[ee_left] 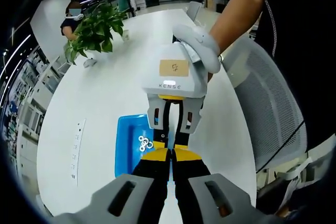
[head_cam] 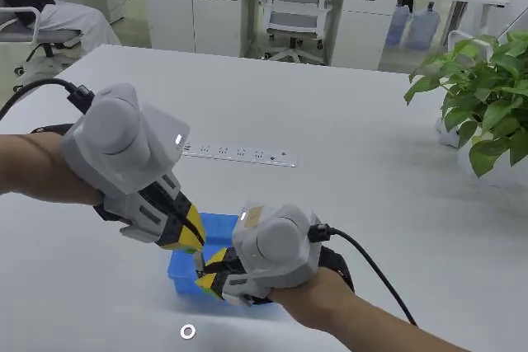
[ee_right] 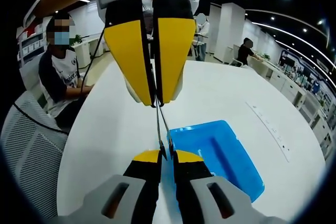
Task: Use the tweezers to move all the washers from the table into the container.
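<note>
I have both tools crowded over the blue container (head_cam: 219, 224), at about 6 o'clock in the head view. The left tool (head_cam: 194, 232) reaches in from 10 o'clock and is clenched on the joined end of the tweezers (ee_right: 161, 129). In the right gripper view their two thin legs run from its yellow pads toward 6 o'clock, into my right tool (head_cam: 210, 276), whose jaws are pressed to a narrow slit around the tips. I judge that both tools are gripping the tweezers. Whether the tips carry anything is too small to tell.

A small cluster of washers (ee_left: 145, 141) lies inside the container near its middle, so that part is done. One washer (head_cam: 188, 332) lies on the tabletop (head_cam: 346, 121) at 7 o'clock from the container, near it but apart. I reckon the task is well along with at least that one left. The tools hide some tabletop, so I cannot rule out more.
</note>
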